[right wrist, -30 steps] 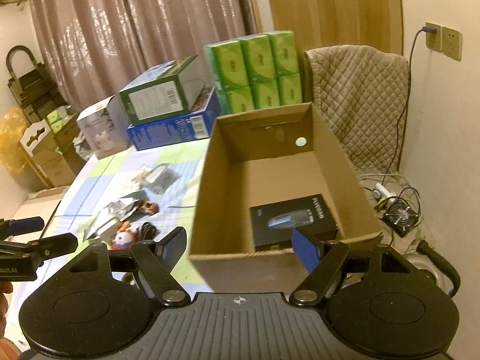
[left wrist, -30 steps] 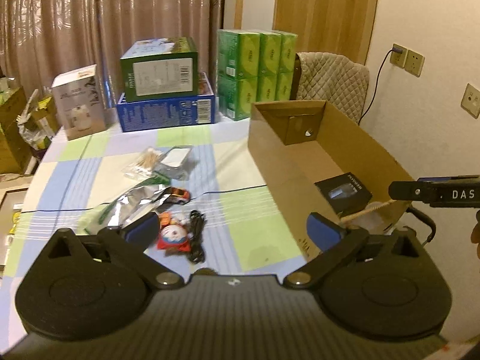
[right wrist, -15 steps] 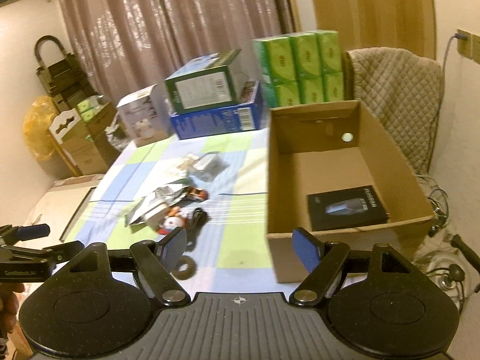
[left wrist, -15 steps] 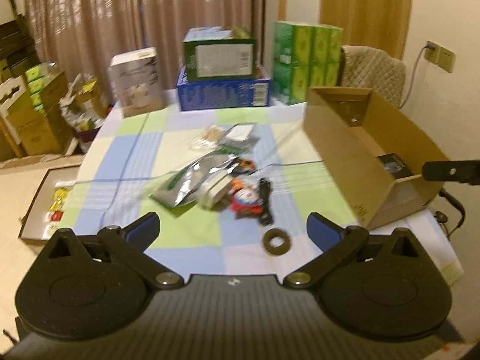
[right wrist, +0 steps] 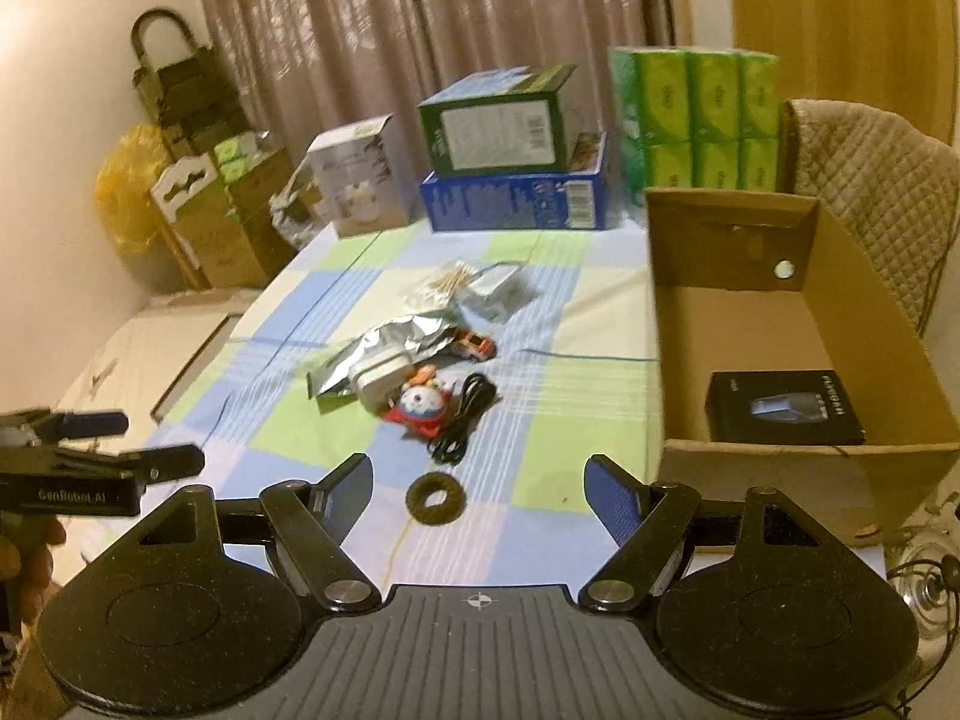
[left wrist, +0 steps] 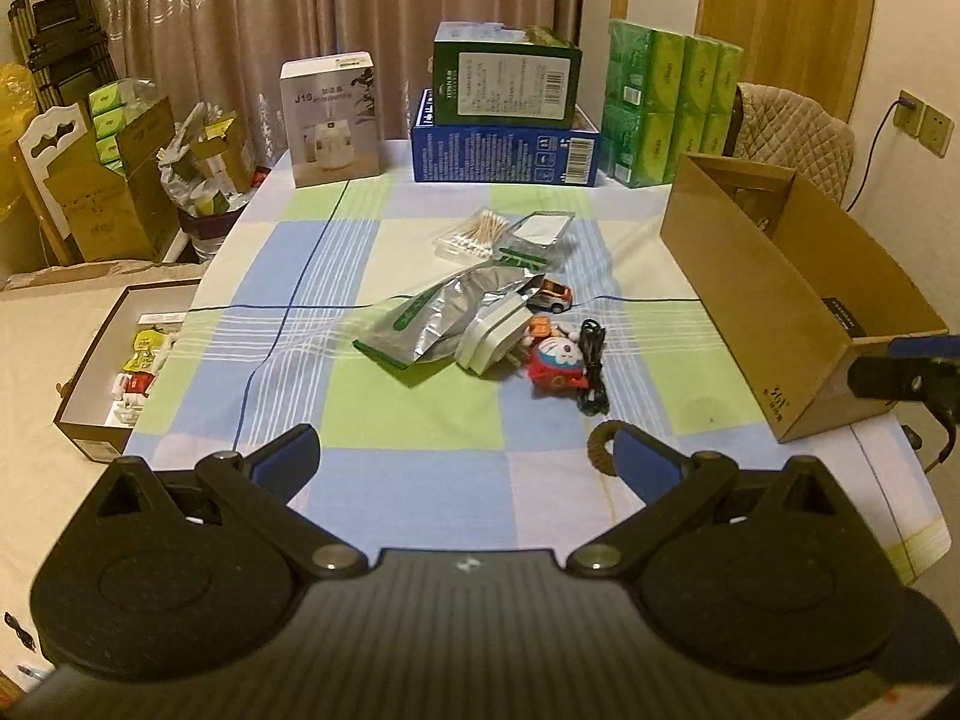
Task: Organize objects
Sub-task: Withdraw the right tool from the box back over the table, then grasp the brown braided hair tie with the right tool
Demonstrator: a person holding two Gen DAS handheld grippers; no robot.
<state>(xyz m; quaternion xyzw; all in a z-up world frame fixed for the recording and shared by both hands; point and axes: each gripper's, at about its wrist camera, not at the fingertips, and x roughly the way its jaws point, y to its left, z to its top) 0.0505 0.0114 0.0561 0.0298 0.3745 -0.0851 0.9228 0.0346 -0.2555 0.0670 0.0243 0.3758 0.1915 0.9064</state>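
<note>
Inside the cardboard box [right wrist: 780, 324] lies a black carton [right wrist: 786, 408].

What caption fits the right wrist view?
Open right tool faces scattered clutter and a cardboard box holding one black box.

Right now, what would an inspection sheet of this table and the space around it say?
Surface: checked tablecloth over the table, mostly bare near the front.
Job's things: cardboard box at the right edge, open, holding a black packet. Loose in the middle: foil pouch, white plug, toy car, round toy, cotton swabs, brown ring.
Clutter: stacked blue box, green box, white carton and green packs at the far end.
Grippers: left gripper and right gripper both open, holding nothing.
Cables: black cord coiled beside the round toy.
Surroundings: curtain, padded chair, cartons on the floor.
</note>
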